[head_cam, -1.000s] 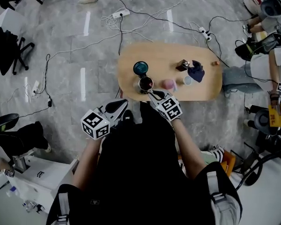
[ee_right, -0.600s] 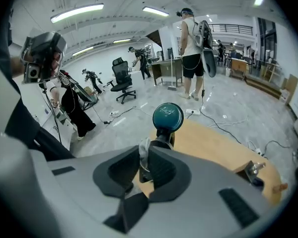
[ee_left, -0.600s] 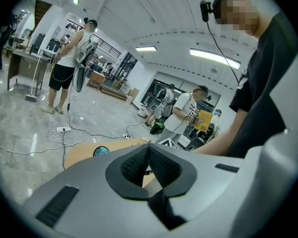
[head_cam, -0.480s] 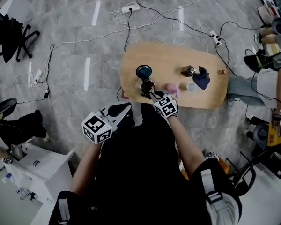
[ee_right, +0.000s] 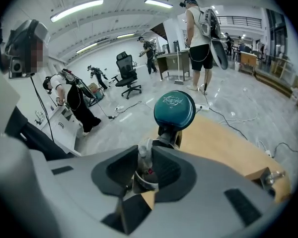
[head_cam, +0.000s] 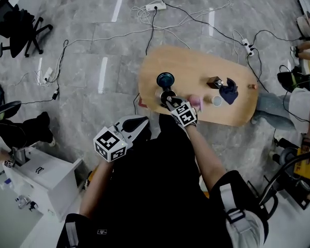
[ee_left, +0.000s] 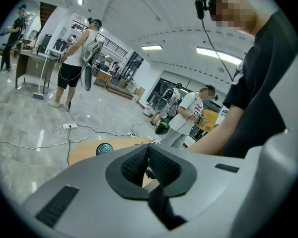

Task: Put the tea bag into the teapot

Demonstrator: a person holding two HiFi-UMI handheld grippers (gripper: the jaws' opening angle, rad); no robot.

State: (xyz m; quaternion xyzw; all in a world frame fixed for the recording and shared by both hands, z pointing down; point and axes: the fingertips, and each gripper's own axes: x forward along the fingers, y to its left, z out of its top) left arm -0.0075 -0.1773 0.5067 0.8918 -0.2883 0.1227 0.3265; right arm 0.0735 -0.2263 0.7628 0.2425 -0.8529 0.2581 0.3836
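The teapot (head_cam: 167,94) is a small dark pot with a pale rim (ee_right: 139,179), standing at the near left edge of the wooden table (head_cam: 196,66). My right gripper (head_cam: 171,102) hangs just over its mouth. A pale translucent tea bag (ee_right: 144,154) stands between the right gripper's (ee_right: 144,152) pads above the pot's opening. The jaws are opening, and both pads still touch the bag. My left gripper (head_cam: 140,125) is held off the table near my body, shut and empty, its pads meeting at the tips (ee_left: 148,148).
A teal round tin (head_cam: 165,79) stands right behind the teapot. To the right lie a pink cup (head_cam: 195,101), a white cup (head_cam: 217,101), a dark blue cloth (head_cam: 229,91) and a brown box (head_cam: 214,81). Cables and a power strip (head_cam: 155,6) lie on the floor.
The head view has shifted, so the table sits further right in the frame. My right gripper has stayed at the teapot's mouth. The left gripper has barely moved.
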